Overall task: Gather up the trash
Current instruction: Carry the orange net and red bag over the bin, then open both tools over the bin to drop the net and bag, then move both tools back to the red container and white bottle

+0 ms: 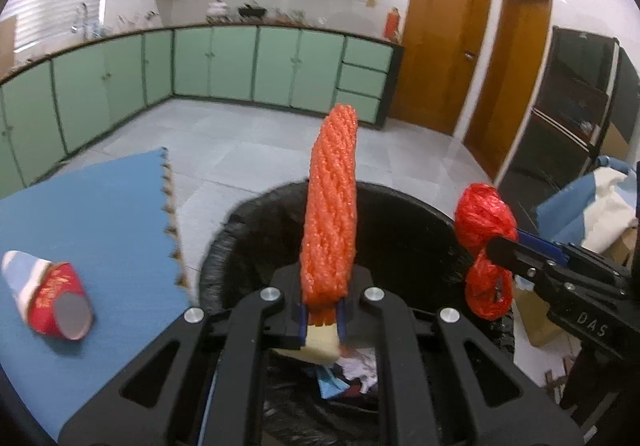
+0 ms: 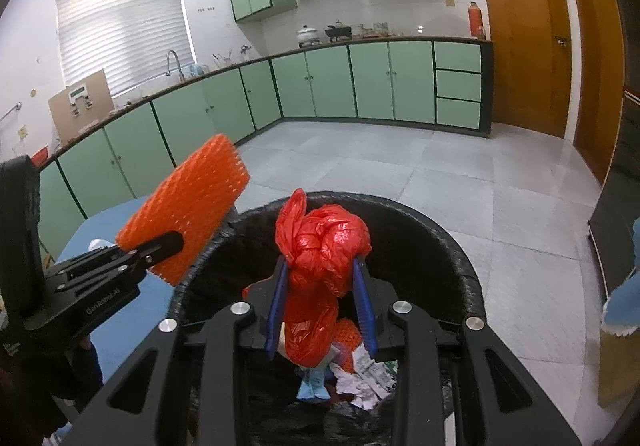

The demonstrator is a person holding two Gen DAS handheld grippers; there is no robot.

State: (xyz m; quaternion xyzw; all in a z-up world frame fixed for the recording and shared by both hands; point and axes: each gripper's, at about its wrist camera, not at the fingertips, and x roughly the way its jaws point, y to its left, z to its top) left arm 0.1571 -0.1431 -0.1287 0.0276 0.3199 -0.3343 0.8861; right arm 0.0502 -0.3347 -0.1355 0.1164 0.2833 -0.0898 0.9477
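Note:
My left gripper (image 1: pixel 323 316) is shut on an orange foam net sleeve (image 1: pixel 331 201) and holds it upright over the black bin (image 1: pixel 416 213). The sleeve also shows in the right wrist view (image 2: pixel 184 213), beside the bin's left rim. My right gripper (image 2: pixel 322 278) is shut on a crumpled red plastic bag (image 2: pixel 320 246) above the bin (image 2: pixel 440 242). The bag also shows in the left wrist view (image 1: pixel 484 230), at the bin's right rim. Paper and wrappers (image 2: pixel 360 370) lie inside the bin. A red paper cup (image 1: pixel 56 302) lies on its side on the blue mat (image 1: pixel 100 213).
Green kitchen cabinets (image 2: pixel 320 85) line the far walls, with a grey tiled floor (image 2: pixel 400 161) in front. Wooden doors (image 1: pixel 444 41) stand at the right. A dark shelf unit (image 1: pixel 572 105) and blue and white items (image 1: pixel 592 201) are to the right of the bin.

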